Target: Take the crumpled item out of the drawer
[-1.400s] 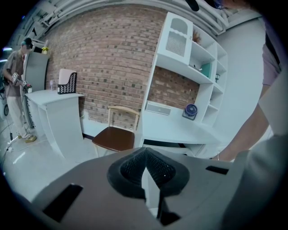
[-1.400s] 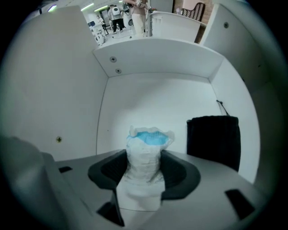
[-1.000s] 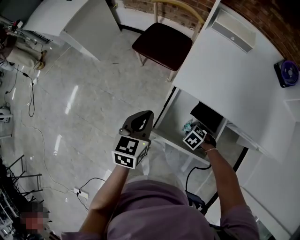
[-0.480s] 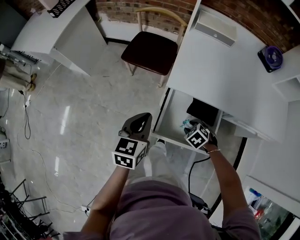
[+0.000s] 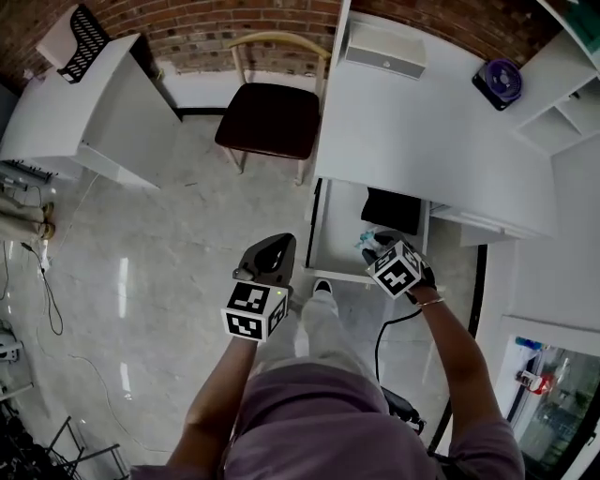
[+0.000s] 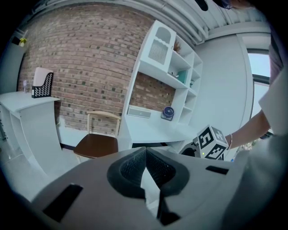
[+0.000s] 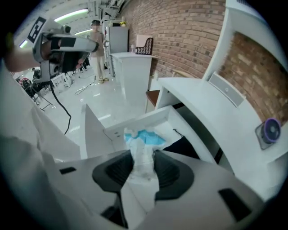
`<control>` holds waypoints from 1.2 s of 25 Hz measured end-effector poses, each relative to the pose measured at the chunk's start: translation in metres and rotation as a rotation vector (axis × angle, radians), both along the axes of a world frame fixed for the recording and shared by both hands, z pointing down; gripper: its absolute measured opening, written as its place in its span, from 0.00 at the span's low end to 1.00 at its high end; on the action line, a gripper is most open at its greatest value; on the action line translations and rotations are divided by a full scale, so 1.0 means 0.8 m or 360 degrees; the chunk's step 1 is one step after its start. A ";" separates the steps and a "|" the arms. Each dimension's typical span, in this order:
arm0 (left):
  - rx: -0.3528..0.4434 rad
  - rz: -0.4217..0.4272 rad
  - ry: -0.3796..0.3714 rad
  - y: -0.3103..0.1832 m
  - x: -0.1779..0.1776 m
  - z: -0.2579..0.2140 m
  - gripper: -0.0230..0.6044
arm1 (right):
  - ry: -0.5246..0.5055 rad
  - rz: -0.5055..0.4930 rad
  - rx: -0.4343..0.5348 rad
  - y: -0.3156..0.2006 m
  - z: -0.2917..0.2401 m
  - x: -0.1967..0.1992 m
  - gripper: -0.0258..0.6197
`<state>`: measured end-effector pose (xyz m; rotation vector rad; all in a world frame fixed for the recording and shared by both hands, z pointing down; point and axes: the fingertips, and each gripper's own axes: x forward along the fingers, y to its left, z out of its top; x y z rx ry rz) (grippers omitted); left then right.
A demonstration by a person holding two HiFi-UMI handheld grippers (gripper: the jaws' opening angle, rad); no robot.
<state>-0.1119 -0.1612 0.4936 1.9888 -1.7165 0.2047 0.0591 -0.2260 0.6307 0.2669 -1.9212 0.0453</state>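
1. Brick wall [image 5: 187, 23] runs along the top of the head view. Below it are pale tiled floor, a wooden chair [image 5: 267, 117] and a white desk [image 5: 422, 141] at upper right. The desk's drawer [image 5: 342, 234] stands pulled open near frame centre.
2. The right gripper [image 5: 380, 246] points steeply down over the drawer's near end, right of centre. Its jaws are partly closed, with the pads pressing on the crumpled item [image 7: 145, 137], a wad of white and blue.
3. The wad's long axis runs along the jaws: the white part sits between the pads and the blue end sticks out past the tips toward the drawer. It looks lifted off the drawer floor but sits above the opening, not yet clear of it.
4. A dark object [image 5: 392, 211] lies at the drawer's far end, apart from the wad.
5. The left gripper [image 5: 272, 258], left of centre over the floor, has its jaws together on nothing and is well apart from the drawer.
6. Judged from this, the right hand alone does the work. What remains is carrying the wad up and away from the drawer's front edge.
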 end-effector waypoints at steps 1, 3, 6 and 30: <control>0.0007 0.0018 -0.0001 0.000 0.000 -0.002 0.04 | -0.0009 0.0025 0.0012 0.001 -0.006 0.000 0.28; 0.0020 0.0052 -0.0002 0.000 0.000 -0.004 0.04 | -0.0031 0.0071 0.0034 0.002 -0.018 0.000 0.28; 0.0031 0.0107 0.0000 0.001 0.001 -0.006 0.04 | -0.0066 0.0137 0.0071 0.008 -0.037 0.000 0.28; 0.0077 0.0396 0.0017 -0.005 0.006 -0.021 0.04 | -0.0627 0.0821 0.0209 0.055 -0.174 -0.019 0.28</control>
